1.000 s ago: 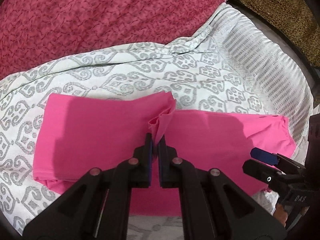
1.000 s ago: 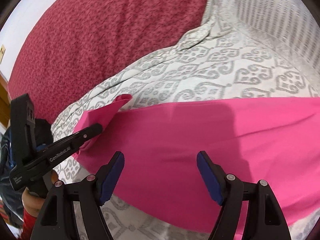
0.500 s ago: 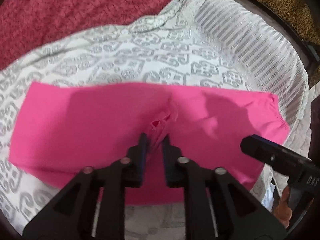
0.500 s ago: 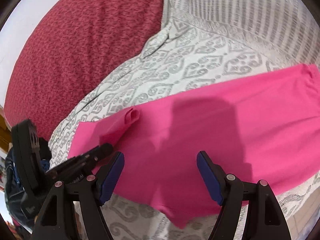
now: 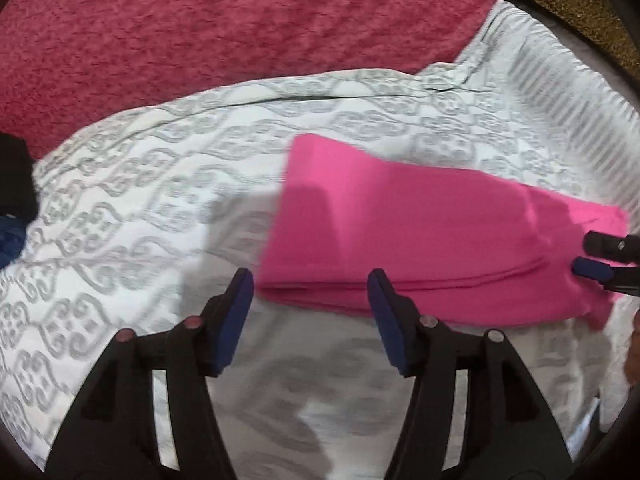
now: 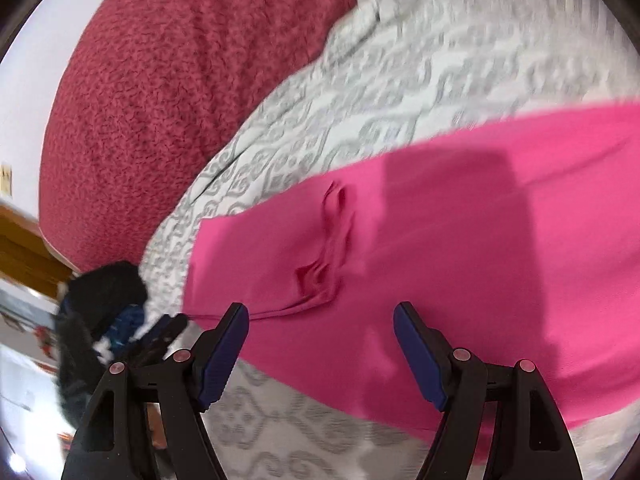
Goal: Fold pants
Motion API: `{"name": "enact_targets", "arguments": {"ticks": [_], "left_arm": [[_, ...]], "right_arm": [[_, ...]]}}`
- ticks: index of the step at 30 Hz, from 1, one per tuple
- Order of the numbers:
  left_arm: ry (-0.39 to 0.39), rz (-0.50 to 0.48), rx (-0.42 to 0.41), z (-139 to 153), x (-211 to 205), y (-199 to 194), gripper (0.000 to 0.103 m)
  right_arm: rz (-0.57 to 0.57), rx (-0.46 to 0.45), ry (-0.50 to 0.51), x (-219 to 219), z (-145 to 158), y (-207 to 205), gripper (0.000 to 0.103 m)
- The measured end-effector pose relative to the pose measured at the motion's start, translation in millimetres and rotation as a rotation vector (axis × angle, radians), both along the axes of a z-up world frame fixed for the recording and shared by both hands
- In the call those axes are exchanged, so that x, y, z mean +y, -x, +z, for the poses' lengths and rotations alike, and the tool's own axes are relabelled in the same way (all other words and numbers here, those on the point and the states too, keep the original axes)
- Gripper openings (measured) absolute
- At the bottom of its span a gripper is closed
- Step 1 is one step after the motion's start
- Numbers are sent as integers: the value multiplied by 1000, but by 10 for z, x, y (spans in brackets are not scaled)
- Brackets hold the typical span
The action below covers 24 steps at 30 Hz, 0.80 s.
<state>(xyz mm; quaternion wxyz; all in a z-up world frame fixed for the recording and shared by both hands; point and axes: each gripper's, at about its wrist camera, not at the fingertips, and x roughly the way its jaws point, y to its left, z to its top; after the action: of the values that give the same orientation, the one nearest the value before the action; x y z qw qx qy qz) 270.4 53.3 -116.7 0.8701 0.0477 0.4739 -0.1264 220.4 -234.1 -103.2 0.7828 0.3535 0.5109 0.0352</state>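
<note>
The pink pants (image 5: 420, 232) lie folded into a long band on the patterned sheet (image 5: 160, 200). My left gripper (image 5: 310, 292) hovers at the near left corner of the band. Its jaws are opening, and no cloth is pinched between the pads. A small raised crease (image 6: 332, 240) stands in the pants (image 6: 460, 280) where they were pinched. My right gripper (image 6: 320, 316) stands open low over the near edge of the pants with nothing gripped. In the left wrist view the right gripper (image 5: 588, 256) shows over the right end of the band.
A maroon blanket (image 5: 240, 20) covers the far side of the bed. Leopard-print fabric (image 5: 580, 0) lies at the far right. A dark bundle of clothes (image 6: 104, 292) sits at the sheet's left edge, with wooden furniture (image 6: 24, 248) beyond it.
My left gripper let go of the pinched fold, opened its jaws and moved left to the end of the pants. The lifted fold dropped flat. My right gripper stayed open and shifted slightly.
</note>
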Motion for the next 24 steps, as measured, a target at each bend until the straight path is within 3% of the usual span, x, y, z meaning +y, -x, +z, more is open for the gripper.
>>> {"name": "enact_targets", "arguments": {"ticks": [2, 8, 13, 16, 17, 19, 20, 24], "left_arm": [[0, -13, -9, -44, 108, -23, 62], [82, -28, 37, -235, 317, -107, 64], [116, -93, 42, -281, 250, -78, 64], [103, -125, 39, -310, 194, -37, 64], [94, -124, 42, -328, 188, -45, 64], [88, -117, 49, -371, 182, -75, 64], [95, -116, 51, -376, 194, -86, 64], [110, -100, 50, -374, 235, -121, 64]], "right_arm": [[-9, 28, -40, 27, -79, -57, 77], [-8, 52, -22, 137, -149, -231, 77], [-3, 49, -9, 240, -168, -385, 78], [-60, 40, -51, 233, -212, -437, 75], [-63, 39, -57, 251, -233, -468, 67], [-49, 54, -34, 300, -252, -520, 36], [-39, 67, -17, 330, -265, -555, 9], [-38, 27, 2, 369, -157, -557, 6]]}}
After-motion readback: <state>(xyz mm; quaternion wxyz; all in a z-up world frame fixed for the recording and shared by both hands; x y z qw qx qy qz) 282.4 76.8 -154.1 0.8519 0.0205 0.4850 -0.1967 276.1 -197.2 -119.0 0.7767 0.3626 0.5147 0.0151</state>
